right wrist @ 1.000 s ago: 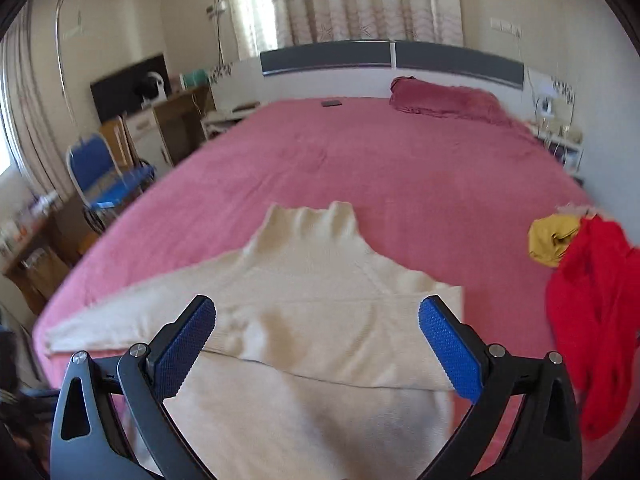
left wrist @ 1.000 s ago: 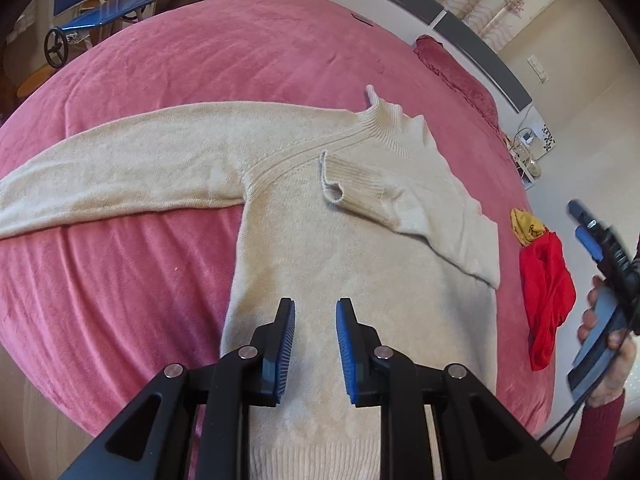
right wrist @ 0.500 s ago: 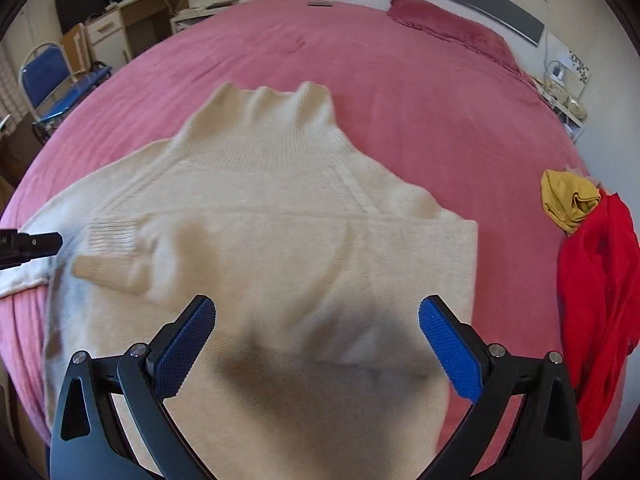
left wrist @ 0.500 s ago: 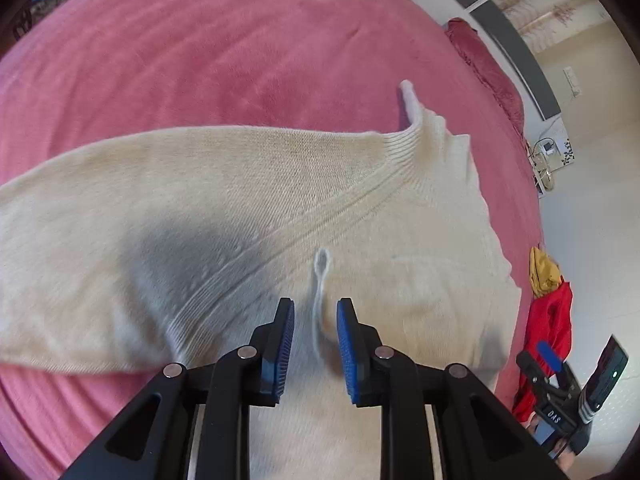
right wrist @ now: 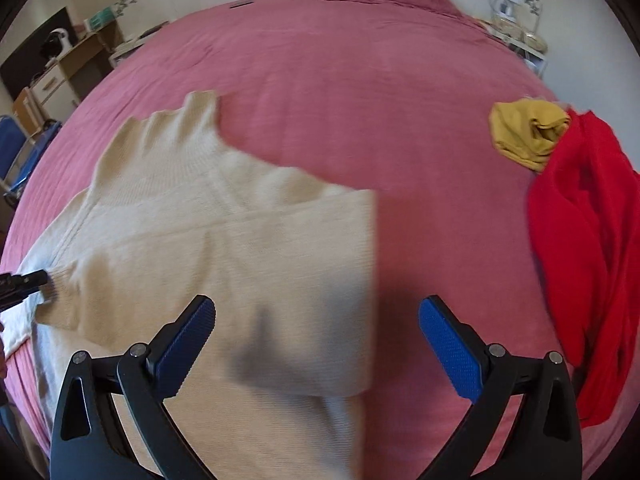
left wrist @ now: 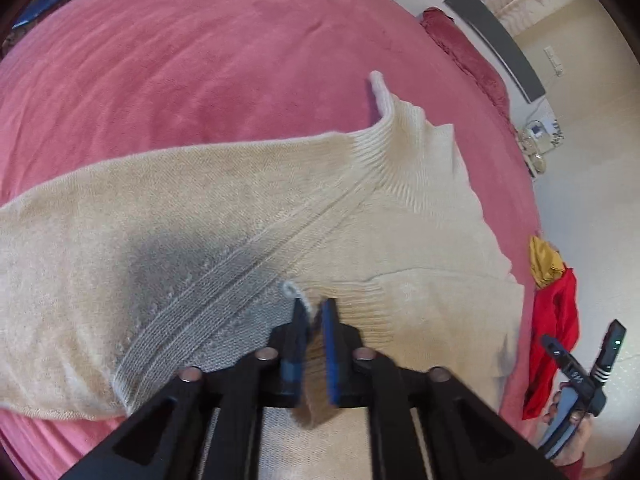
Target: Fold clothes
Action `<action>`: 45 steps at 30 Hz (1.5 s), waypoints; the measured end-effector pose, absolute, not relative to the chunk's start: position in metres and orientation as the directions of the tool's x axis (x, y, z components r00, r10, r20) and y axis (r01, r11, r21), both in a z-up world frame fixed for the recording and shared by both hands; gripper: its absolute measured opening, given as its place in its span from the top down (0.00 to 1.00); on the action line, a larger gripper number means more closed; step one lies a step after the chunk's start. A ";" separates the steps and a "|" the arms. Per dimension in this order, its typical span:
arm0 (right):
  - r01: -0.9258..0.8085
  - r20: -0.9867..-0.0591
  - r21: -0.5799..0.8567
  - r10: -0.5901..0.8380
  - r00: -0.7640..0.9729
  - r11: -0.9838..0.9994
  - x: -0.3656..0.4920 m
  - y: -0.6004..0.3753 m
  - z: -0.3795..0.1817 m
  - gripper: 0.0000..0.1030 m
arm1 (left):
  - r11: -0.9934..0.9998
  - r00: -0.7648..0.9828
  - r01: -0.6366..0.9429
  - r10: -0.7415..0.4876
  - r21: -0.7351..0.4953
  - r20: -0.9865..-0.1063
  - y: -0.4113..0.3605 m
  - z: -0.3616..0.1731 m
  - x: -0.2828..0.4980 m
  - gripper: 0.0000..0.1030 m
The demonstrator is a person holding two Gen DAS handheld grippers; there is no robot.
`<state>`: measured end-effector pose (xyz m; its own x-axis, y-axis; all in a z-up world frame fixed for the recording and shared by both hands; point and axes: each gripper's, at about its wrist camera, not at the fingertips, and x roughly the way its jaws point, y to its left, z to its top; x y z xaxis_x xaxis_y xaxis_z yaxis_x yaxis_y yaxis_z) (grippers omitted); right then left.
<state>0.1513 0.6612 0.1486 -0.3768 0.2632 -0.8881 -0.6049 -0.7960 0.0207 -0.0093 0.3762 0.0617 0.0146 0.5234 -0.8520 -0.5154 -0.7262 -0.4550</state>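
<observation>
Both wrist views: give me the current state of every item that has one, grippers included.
Cream sweater: flat on the bed, one sleeve folded across the chest, other sleeve stretched out.
Sleeve cuff: pinched by the left gripper.
Left gripper: shut on the cuff.
Right gripper: open, empty.
Red garment: crumpled, unfolded.
Yellow garment: bunched up.

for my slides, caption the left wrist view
Left claw shut on the cream sweater's folded sleeve cuff on a pink bed.

No text, label, brand or number can be read anywhere.
</observation>
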 end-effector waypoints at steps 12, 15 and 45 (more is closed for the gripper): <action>-0.616 -0.913 0.125 0.153 -0.378 -0.778 0.122 0.696 0.133 0.09 | -0.786 -0.056 -0.458 0.491 -0.415 -0.869 0.337 0.070 -0.036 0.99; -0.616 -0.936 0.122 0.117 -0.333 -0.778 0.104 0.690 0.112 0.09 | -0.760 0.045 -0.421 0.528 -0.495 -0.848 0.339 0.057 -0.038 0.88; -0.529 -0.938 0.112 0.087 -0.336 -0.841 0.091 0.658 0.104 0.54 | -0.784 -0.092 -0.494 0.476 -0.375 -0.875 0.338 0.081 -0.053 0.97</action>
